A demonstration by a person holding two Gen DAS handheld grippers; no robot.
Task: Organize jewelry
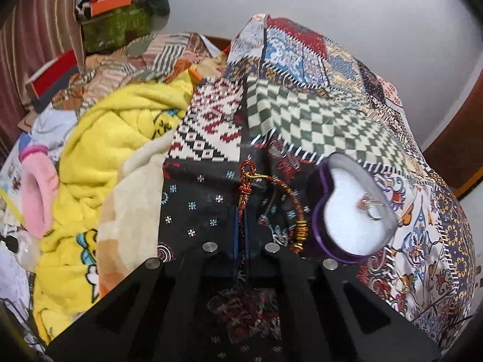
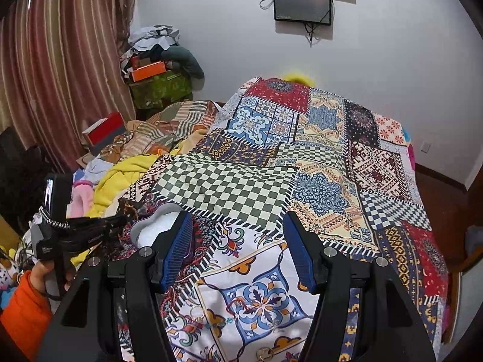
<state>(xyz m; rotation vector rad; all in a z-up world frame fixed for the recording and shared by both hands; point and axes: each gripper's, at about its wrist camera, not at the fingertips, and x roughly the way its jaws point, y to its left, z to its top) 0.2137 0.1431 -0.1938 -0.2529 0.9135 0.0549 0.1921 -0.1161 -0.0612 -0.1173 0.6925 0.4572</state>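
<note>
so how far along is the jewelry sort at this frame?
Early-to-mid. Done: one ring already lies on the white padding of the purple heart-shaped box. In hand: the left gripper is shut on a braided red-and-gold bracelet, beside the box. Left: several rings and a thin chain lie loose on the patchwork cover under the right gripper, which is open and empty.

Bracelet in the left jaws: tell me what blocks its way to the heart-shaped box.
Nothing visible does. The braided bracelet hangs from the shut left gripper, and the open heart-shaped box sits just to its right, with only a ring inside.
</note>
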